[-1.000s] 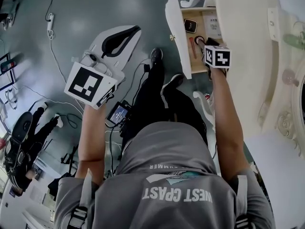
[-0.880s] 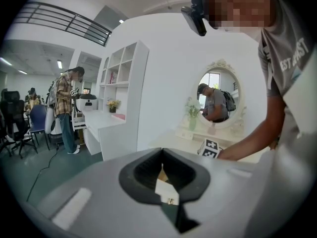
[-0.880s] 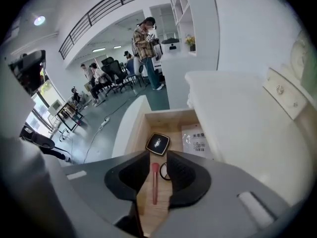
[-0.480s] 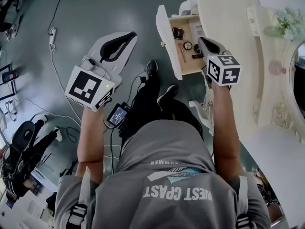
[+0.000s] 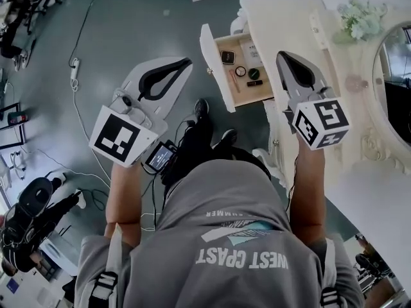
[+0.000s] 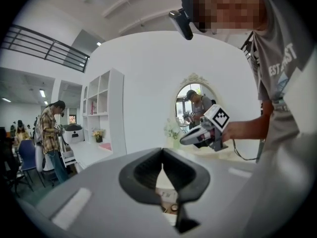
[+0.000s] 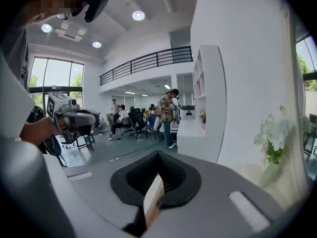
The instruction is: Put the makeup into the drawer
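The cream drawer stands pulled open from the vanity. Inside lie several makeup pieces: a dark compact, a round pot, a slim red stick and a black tube. My right gripper hangs shut and empty, lifted over the vanity top just right of the drawer; the left gripper view shows it too. My left gripper is shut and empty, raised over the floor left of the drawer. Through each gripper's own closed jaws a sliver of the drawer shows below.
The cream vanity carries a vase of pale flowers and an oval mirror at the right. Cables trail over the grey floor at the left. The person's shoes stand by the drawer front. People stand far off.
The right gripper has lifted out of the drawer and now hangs above the vanity's edge. The left gripper has also risen a little. The makeup stays in the drawer.
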Demonstrator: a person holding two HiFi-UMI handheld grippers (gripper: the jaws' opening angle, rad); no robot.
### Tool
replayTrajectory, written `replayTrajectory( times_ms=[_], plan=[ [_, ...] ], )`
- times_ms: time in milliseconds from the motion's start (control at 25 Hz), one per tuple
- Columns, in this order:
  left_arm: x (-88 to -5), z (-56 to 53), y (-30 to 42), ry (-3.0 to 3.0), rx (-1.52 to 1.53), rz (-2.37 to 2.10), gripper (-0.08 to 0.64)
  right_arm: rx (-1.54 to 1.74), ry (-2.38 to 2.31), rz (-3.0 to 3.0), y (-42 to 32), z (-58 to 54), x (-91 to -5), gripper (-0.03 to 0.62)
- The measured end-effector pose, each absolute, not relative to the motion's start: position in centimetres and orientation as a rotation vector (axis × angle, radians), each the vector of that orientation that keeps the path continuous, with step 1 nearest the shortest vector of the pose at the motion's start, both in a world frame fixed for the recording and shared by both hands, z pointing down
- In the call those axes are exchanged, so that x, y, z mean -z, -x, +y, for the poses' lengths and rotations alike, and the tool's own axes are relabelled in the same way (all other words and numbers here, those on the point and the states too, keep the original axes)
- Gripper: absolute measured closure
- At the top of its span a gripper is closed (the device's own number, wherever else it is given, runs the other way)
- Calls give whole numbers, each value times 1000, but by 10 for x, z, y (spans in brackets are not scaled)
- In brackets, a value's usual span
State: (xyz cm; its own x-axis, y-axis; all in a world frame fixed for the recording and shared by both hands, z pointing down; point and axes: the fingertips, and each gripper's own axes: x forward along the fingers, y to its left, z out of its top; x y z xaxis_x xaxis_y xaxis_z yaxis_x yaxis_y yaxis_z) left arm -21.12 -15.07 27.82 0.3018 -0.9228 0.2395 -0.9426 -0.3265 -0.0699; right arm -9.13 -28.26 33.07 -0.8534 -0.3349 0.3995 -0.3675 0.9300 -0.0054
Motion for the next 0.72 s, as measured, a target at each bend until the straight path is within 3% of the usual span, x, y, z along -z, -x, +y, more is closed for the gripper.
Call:
replayTrajectory(
  times_ms=[360, 720],
  plan=[
    [-229, -141, 158, -2593, -403, -1749, 557, 85, -601, -2802, 27, -248, -225, 594],
    [-208, -128, 116, -2649, -435, -1743, 557, 177, -641, -2860, -28, -217, -178, 593]
  ],
)
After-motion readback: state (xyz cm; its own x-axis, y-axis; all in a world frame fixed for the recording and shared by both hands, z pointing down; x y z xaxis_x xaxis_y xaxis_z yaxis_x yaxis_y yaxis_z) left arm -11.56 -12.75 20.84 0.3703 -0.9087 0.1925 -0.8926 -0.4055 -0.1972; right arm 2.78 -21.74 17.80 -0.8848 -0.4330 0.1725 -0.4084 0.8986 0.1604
